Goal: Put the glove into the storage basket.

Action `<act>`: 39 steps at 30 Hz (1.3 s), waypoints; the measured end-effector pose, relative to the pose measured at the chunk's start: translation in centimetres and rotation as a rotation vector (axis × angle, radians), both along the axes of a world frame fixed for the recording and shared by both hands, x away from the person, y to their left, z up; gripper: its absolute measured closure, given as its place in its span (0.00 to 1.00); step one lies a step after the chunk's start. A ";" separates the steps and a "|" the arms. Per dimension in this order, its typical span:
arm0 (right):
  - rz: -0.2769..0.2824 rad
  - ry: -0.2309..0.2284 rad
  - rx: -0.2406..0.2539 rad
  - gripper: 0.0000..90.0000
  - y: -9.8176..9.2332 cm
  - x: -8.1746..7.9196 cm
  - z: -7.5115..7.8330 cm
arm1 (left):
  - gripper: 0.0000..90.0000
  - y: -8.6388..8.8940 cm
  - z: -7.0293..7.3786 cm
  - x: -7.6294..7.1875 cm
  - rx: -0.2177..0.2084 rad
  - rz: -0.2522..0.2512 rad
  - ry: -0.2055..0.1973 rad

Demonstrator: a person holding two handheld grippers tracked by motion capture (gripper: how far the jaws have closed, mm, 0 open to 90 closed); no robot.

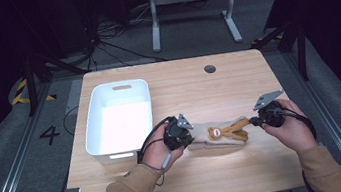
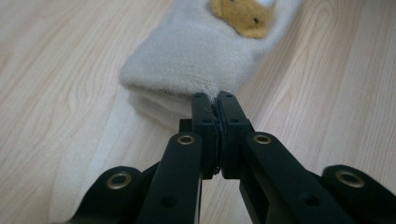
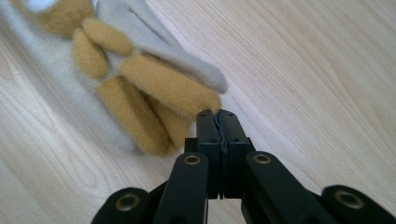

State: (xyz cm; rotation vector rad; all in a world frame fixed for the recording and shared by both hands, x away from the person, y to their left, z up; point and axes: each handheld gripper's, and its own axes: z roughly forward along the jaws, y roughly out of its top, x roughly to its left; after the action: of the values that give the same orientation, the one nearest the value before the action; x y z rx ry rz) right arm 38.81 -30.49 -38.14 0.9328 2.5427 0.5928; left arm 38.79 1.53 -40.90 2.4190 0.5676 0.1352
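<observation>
A cream fuzzy sock with a tan plush animal sewn on it lies flat on the wooden table, between my two grippers. My left gripper is at the sock's left end. In the left gripper view its jaws are pressed together, pinching the edge of the cream cuff. My right gripper is at the sock's right end. Its jaws are shut on the tip of a tan limb, which stretches toward it.
A white plastic bin, with nothing in it, stands on the table to the left of my left hand. A small round hole is in the tabletop at the back. A desk frame stands on the floor beyond the table.
</observation>
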 end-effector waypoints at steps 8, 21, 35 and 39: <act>-0.006 0.038 0.003 1.00 -0.2 0.7 -1.4 | 0.98 -0.3 -0.9 0.1 0.057 -0.007 0.039; -0.001 0.106 0.008 1.00 -0.2 1.2 -2.8 | 0.96 -0.4 -1.7 0.4 0.105 0.004 0.099; -0.038 0.122 0.038 0.88 -1.4 1.0 -2.1 | 0.58 0.7 0.8 0.4 0.050 0.075 0.067; -0.054 0.113 0.055 0.85 -1.8 0.7 -2.0 | 0.51 0.3 1.3 0.4 0.022 0.063 0.037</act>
State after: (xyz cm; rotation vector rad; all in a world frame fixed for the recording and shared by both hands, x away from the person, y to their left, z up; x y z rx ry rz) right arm 39.55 -32.25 -40.12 1.0798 2.6022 0.6133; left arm 39.16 1.84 -39.60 2.4296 0.6629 0.1246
